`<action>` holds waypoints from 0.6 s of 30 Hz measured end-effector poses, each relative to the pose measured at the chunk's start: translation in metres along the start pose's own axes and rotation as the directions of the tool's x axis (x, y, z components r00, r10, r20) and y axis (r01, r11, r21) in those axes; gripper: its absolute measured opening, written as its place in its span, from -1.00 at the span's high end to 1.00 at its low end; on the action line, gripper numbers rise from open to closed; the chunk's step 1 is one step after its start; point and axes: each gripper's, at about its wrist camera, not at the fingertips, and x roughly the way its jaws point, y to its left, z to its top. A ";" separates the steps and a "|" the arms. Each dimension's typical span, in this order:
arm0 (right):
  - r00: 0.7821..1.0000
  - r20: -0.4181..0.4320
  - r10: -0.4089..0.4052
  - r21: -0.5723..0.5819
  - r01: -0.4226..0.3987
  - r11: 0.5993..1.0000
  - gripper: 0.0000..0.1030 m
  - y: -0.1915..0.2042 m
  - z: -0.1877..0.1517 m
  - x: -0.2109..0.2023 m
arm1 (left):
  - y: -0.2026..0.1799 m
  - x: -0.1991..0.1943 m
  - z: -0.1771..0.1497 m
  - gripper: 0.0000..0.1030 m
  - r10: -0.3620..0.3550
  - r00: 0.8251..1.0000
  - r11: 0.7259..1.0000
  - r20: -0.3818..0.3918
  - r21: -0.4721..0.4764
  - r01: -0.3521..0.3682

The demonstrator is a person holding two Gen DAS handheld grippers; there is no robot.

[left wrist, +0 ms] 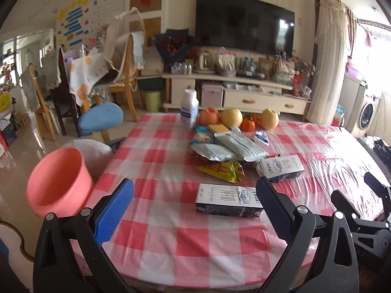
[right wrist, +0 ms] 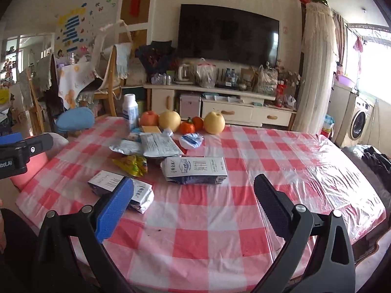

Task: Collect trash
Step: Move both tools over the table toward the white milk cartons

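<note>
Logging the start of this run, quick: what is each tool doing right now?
Left tool: open, holding nothing, above the near milk carton.
Right tool: open, holding nothing, over the checked tablecloth.

A dark television (right wrist: 227, 33) hangs on the cream far wall above a white cabinet (right wrist: 220, 100); at right, bright daylight, perhaps a window (right wrist: 376, 61).

The near half of the desk (right wrist: 195, 244) lies bare, open to a low approach. Ahead, the near carton (left wrist: 229, 201) and the far carton (right wrist: 195, 169) block the middle, with wrappers (left wrist: 234, 144) heaped behind and fruit (right wrist: 215, 122) beyond. The desk's right side is open. The pink bin (left wrist: 57, 180) stands just off its left edge.
</note>
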 end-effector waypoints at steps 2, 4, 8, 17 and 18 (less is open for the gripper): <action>1.000 0.004 0.000 -0.008 0.000 1.000 -0.92 0.003 -0.001 -0.006 | 0.003 -0.005 0.001 -0.91 0.000 1.000 1.000 0.008 -0.008 0.000; 1.000 0.000 -0.005 -0.007 0.005 1.000 -0.92 0.004 -0.002 -0.009 | 0.006 -0.010 0.001 -0.90 -0.001 1.000 1.000 0.016 -0.016 0.001; 1.000 0.015 -0.013 0.001 0.013 1.000 -0.92 0.002 -0.003 -0.018 | 0.008 -0.018 0.000 -0.91 -0.003 1.000 1.000 0.029 -0.017 0.003; 0.998 0.062 -0.028 -0.005 0.029 1.000 -0.92 0.002 -0.006 -0.033 | 0.011 -0.033 -0.001 -0.91 0.001 0.998 1.000 0.061 -0.019 0.000; 0.997 0.068 -0.030 -0.007 0.030 1.000 -0.92 0.003 -0.005 -0.034 | 0.011 -0.034 -0.001 -0.91 0.004 0.998 1.000 0.065 -0.018 -0.003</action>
